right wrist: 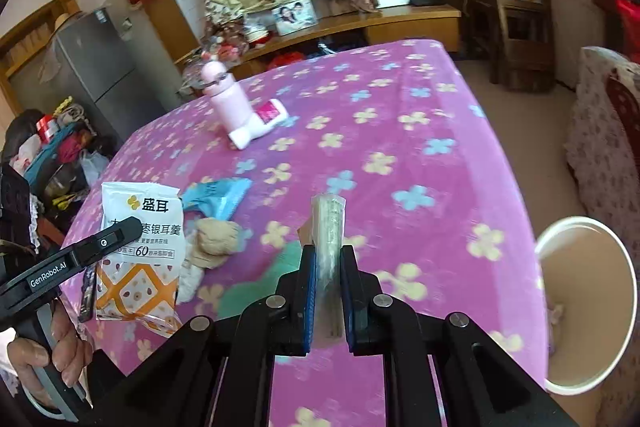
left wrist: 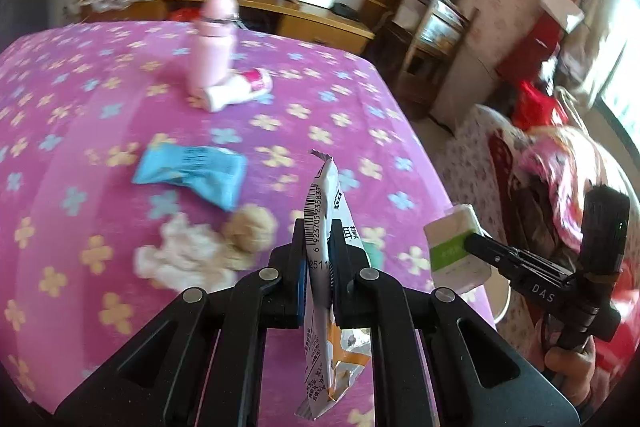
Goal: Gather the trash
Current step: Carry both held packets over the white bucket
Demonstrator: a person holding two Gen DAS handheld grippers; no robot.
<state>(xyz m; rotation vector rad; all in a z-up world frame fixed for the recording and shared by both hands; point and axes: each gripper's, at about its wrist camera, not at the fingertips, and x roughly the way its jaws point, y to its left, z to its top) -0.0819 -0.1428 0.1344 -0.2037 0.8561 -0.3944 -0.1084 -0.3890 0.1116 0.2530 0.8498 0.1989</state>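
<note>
The left gripper [left wrist: 318, 247] is pinching a white snack packet [left wrist: 320, 227] upright, clear of the pink flowered surface [left wrist: 80, 75], and the right gripper [right wrist: 329, 267] is clamped on a small white-and-green pack [right wrist: 329, 223]. A white paper bin [right wrist: 586, 307] stands low to the right of the right gripper, just past the surface edge. Best to carry each piece fully over that rim before letting go, the right one first, since the blue wrapper [left wrist: 192, 175] and crumpled tissues [left wrist: 188, 255] ahead of the left gripper remain.
</note>
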